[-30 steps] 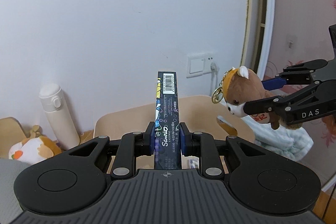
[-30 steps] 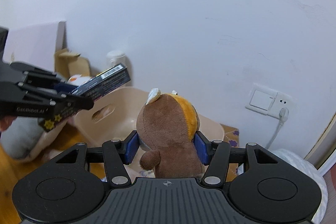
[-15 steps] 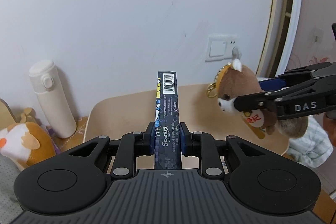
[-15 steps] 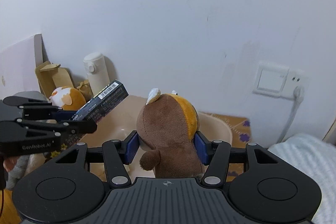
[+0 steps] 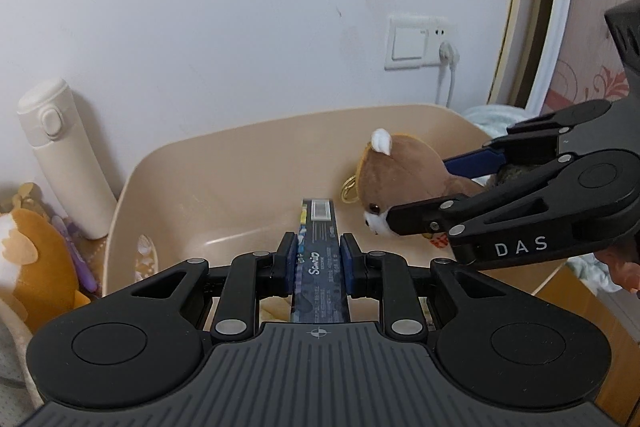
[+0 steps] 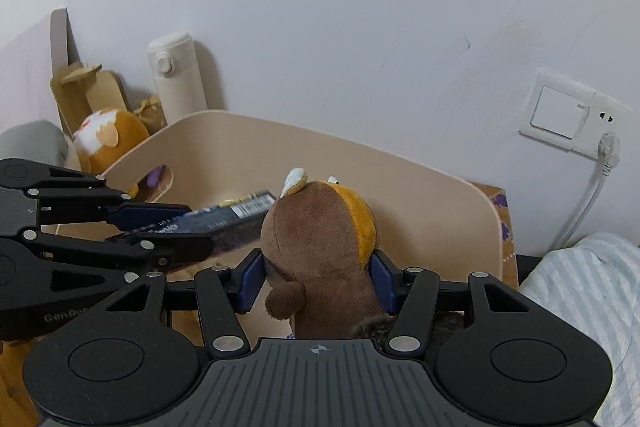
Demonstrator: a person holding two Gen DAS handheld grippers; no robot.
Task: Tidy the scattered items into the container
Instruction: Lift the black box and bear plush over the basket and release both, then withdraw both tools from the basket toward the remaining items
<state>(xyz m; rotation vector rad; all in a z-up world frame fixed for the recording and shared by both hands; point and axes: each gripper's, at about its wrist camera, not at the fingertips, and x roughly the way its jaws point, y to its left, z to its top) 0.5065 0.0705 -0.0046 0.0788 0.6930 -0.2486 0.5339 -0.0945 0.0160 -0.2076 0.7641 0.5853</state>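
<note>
Two blue pads of the left gripper (image 5: pixel 318 259) are seen clamped on a dark slim box (image 5: pixel 319 251), held over the beige tub (image 5: pixel 168 163). From the right wrist, the right gripper (image 6: pixel 319 281) is seen with its jaws pressed on a brown plush bear (image 6: pixel 320 239), held above the tub's open top.

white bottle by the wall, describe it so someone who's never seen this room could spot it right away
Find the beige tub standing against the white wall. Just outside its far left corner, a cream-white flask stands upright against that wall, beside an orange and white plush toy. It is the only tall, smooth cylinder there, with a push-button lid.
</note>
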